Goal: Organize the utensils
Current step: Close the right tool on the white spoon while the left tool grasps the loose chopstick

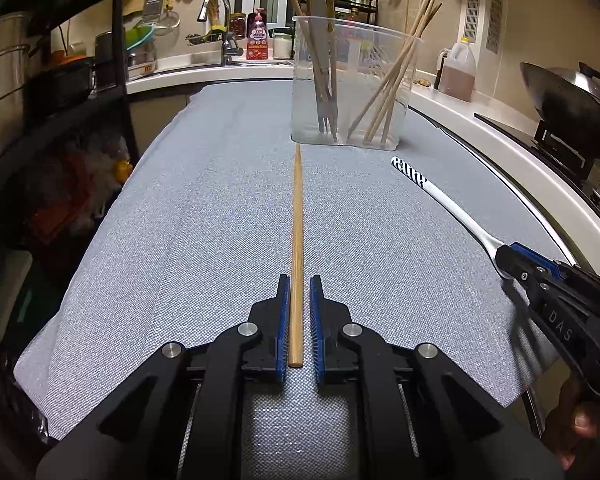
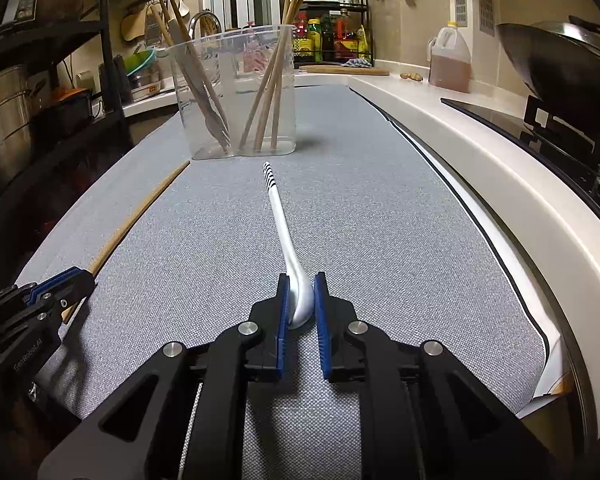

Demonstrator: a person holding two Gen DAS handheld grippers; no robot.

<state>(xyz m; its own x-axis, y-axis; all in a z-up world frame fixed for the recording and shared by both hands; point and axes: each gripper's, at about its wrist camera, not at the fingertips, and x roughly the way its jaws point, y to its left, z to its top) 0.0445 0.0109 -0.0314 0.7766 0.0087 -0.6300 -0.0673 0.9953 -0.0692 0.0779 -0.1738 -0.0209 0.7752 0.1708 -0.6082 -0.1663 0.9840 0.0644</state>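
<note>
A wooden chopstick (image 1: 297, 240) lies on the grey cloth (image 1: 180, 240), pointing at a clear plastic container (image 1: 352, 80) that holds chopsticks, a fork and a spatula. My left gripper (image 1: 299, 280) straddles the chopstick's near end, jaws slightly apart, not clamped. A white spoon (image 2: 284, 232) with a black-striped handle lies on the cloth (image 2: 380, 240); my right gripper (image 2: 301, 278) has its bowl between the pads, which touch its sides. The spoon (image 1: 448, 204) and right gripper (image 1: 504, 260) show in the left view; the chopstick (image 2: 140, 216), left gripper (image 2: 80, 280) and container (image 2: 236, 92) in the right.
A white counter (image 1: 480, 128) curves along the right, with a wok (image 1: 568, 100) on a stove and an oil jug (image 1: 458, 72). A sink tap (image 1: 220, 24) stands behind. A dark shelf rack (image 1: 60, 80) with pots stands left.
</note>
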